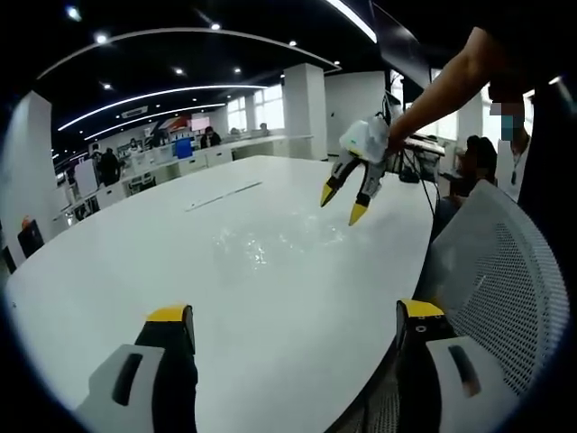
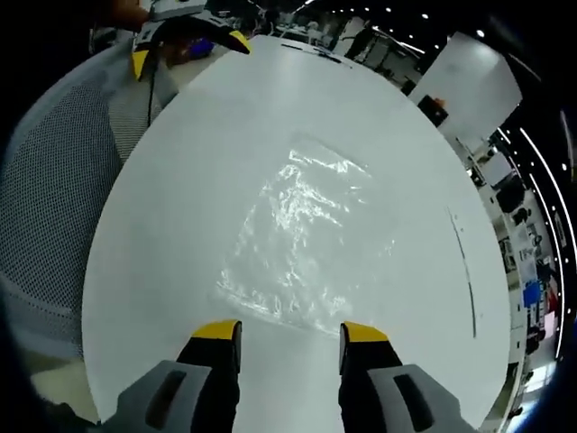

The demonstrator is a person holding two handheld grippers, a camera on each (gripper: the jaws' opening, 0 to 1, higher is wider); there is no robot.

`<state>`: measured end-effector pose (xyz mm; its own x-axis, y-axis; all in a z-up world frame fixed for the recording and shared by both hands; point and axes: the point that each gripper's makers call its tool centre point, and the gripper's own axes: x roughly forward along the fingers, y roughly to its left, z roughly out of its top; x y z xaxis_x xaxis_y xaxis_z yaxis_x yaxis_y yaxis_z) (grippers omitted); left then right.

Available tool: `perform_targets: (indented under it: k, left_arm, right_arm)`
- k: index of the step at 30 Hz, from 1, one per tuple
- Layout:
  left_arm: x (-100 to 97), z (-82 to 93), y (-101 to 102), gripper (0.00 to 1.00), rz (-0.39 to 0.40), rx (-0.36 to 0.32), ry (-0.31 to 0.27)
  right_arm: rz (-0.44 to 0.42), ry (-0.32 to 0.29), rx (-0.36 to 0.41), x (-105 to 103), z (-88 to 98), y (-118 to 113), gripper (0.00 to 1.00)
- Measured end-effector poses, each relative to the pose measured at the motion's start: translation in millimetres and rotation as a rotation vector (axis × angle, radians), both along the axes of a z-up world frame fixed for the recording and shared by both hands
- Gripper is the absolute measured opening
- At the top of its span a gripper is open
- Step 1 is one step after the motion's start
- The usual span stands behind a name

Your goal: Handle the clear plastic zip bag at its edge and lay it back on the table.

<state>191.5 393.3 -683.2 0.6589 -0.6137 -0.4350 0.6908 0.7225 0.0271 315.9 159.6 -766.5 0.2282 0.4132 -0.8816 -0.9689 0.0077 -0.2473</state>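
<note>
The clear plastic zip bag lies flat on the white table, crinkled and glinting under the lights, one edge just ahead of the right gripper's jaws, nothing touching it.

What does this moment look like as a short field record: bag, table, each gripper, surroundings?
bag: clear plastic zip bag lying flat and crinkled on the table, nothing gripping it
table: white table
left gripper: left gripper open, low over the near table edge, empty
right gripper: right gripper open, above the bag's near edge, empty
contact: neither gripper touches the bag
surroundings: grey mesh chair beside the table; open office behind
</note>
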Motion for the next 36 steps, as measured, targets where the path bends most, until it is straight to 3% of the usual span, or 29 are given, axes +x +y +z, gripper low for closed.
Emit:
perform_targets:
  k: [2, 4, 10, 11, 14, 29, 36]
  left_arm:
    - [0.3, -0.5, 1, 0.92, 0.001, 0.001, -0.001]
    - [0.4, -0.4, 1, 0.92, 0.003, 0.001, 0.000]
    - [0.9, 0.3, 2, 0.92, 0.011, 0.004, -0.002]
    - [1.2, 0.3, 2, 0.92, 0.013, 0.003, -0.002]
    - [1.6, 0.7, 2, 0.92, 0.016, 0.003, -0.002]
    - [2.2, 0.6, 3, 0.91, 0.013, 0.002, -0.009]
    - [1.2, 0.6, 1, 0.90, 0.000, 0.010, -0.015]
  right_arm:
    - [-0.006, 0.021, 0.004, 0, -0.8, 2, 0.40]
    - [-0.031, 0.082, 0.012, -6, -4.5, 3, 0.40]
    - [-0.067, 0.142, 0.018, -7, -9.3, 7, 0.38]
    - [-0.096, 0.187, 0.031, -13, -10.5, 9, 0.38]
    - [-0.067, 0.195, 0.015, -18, -14.9, 11, 0.34]
    - [-0.063, 0.212, 0.091, -38, -15.4, 45, 0.03]
    - [-0.037, 0.193, 0.113, -47, -14.5, 57, 0.00]
